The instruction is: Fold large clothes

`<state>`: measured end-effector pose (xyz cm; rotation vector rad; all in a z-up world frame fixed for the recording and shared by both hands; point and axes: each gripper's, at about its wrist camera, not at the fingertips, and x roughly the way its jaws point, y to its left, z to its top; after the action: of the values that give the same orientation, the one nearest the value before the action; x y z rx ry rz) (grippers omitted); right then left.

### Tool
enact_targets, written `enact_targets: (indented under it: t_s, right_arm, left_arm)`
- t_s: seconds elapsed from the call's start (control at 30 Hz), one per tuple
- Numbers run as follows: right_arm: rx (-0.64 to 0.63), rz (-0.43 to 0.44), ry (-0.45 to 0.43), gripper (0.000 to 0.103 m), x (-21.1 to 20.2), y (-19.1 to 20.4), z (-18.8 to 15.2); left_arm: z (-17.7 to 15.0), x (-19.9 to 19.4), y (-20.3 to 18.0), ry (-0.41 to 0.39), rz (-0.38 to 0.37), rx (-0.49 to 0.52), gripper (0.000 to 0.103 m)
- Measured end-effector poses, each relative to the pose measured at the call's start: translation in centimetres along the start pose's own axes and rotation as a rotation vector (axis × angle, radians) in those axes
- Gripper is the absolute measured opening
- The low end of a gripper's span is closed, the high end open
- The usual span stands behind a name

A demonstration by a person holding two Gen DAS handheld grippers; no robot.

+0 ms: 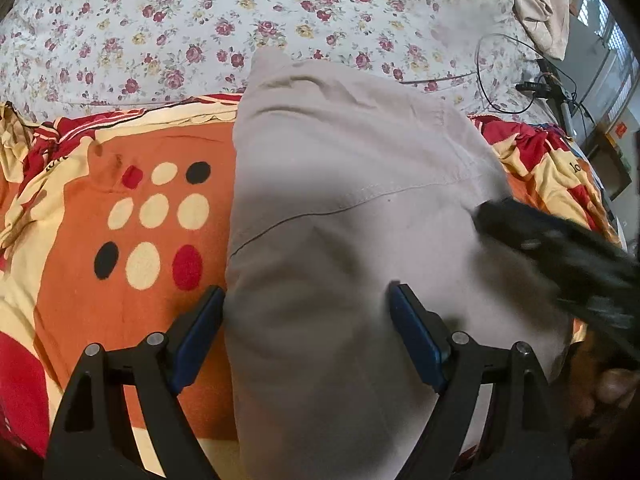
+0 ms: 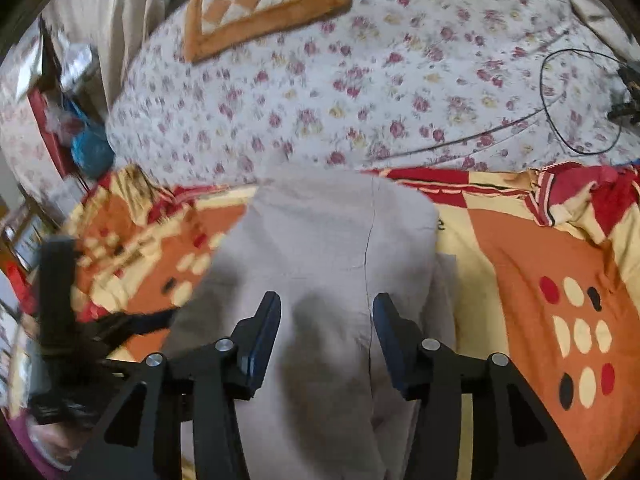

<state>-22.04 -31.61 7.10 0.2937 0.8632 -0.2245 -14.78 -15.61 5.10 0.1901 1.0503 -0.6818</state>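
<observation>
A large beige garment point(image 1: 352, 184) lies folded in a long strip on an orange, red and cream blanket point(image 1: 132, 216). My left gripper point(image 1: 306, 300) is open, its blue-padded fingers point(image 1: 200, 328) straddling the garment's near part from above. The right gripper shows blurred at the garment's right edge point(image 1: 560, 248). In the right wrist view the same garment point(image 2: 328, 240) runs away from me, and my right gripper point(image 2: 326, 308) is open above it, holding nothing. The left gripper shows blurred at the far left point(image 2: 60, 320).
A floral bedsheet point(image 1: 200, 28) covers the bed beyond the blanket. A black cable loop point(image 2: 580, 104) and small devices lie at the far right. An orange checked cushion point(image 2: 264, 0) sits at the bed's far end. Curtain and clutter stand left of the bed point(image 2: 80, 112).
</observation>
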Motion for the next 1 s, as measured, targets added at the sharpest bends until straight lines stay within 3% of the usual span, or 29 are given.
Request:
enact_targets:
  t_s: [0.1,0.23,0.37,0.5,0.67,1.0]
  right_arm:
    - [0.047,-0.036,0.026,0.045,2.3,-1.7,-1.1]
    - [0.105,-0.007,0.013,0.046,2.9,-3.6,-2.1]
    - [0.111,-0.012,0.027,0.052,0.9,-3.6,-1.7]
    - [0.091,-0.061,-0.009,0.062,-2.2,-2.7,-2.2]
    - [0.045,-0.117,-0.066,0.074,-4.6,-0.8,-2.8]
    - [0.036,-0.120,-0.088,0.082,-6.1,0.9,-3.2]
  left_arm:
    - [-0.2,0.4,-0.1,0.003,-0.011,0.000,0.086]
    - [-0.3,0.9,0.1,0.011,-0.032,-0.035,0.087]
    - [-0.3,-0.2,0.2,-0.004,-0.008,-0.063,0.087]
    - [-0.5,-2.5,0.5,-0.088,0.031,-0.111,0.087]
    - [-0.6,-4.4,0.0,-0.145,0.104,-0.070,0.087]
    - [-1.3,-7.5,-0.6,-0.236,0.136,-0.048,0.087]
